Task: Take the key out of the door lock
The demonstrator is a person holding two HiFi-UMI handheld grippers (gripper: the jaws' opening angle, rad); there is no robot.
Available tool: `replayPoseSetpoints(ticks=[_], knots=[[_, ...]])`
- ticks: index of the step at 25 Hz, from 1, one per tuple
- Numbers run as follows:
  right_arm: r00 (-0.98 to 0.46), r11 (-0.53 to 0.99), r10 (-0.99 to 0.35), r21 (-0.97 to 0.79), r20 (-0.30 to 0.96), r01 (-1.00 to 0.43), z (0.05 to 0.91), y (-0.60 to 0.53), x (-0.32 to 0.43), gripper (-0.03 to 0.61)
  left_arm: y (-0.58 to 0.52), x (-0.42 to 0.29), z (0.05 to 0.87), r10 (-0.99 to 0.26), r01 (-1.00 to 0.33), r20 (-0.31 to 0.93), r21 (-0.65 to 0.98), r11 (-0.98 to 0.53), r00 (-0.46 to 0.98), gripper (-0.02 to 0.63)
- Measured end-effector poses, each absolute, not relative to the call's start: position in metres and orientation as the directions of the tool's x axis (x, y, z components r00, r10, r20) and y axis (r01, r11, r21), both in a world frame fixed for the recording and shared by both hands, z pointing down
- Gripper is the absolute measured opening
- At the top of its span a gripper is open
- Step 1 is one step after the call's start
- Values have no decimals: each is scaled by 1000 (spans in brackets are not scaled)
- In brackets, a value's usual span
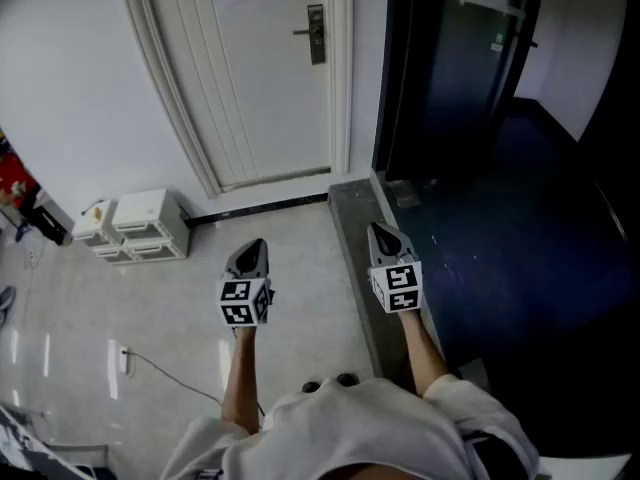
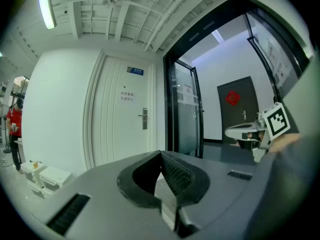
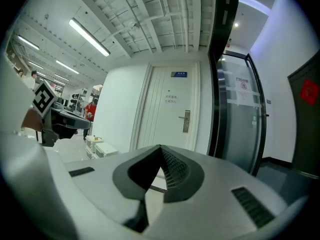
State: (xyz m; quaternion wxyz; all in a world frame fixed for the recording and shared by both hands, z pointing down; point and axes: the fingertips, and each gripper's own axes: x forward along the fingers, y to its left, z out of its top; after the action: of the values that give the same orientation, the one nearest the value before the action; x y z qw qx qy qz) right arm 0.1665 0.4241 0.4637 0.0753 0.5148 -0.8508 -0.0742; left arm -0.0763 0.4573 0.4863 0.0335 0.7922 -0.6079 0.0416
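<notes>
Across the pale floor, well apart from the person, stands the white door w/ its lock and lever handle near the right edge. The key should be there, but it's too small to make out in any view. Left gripper and right gripper are held side by side, approx level, both aimed toward the door, each w/ jaws pressed together and nothing between them. Looks like the approach stage: no contact w/ the lock yet. Next move prob calls for closing the gap to the door, spreading one gripper's jaws, lining them up on the key head & pinching it firmly before any pull straight out.
</notes>
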Motion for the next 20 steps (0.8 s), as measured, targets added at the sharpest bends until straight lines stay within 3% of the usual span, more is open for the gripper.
replayPoseSetpoints(ticks=[20], knots=[[-479,478,-877,186,43,-859,468,417,200,23,454,-42,495,-965,-972,121,9,-234,233,18]])
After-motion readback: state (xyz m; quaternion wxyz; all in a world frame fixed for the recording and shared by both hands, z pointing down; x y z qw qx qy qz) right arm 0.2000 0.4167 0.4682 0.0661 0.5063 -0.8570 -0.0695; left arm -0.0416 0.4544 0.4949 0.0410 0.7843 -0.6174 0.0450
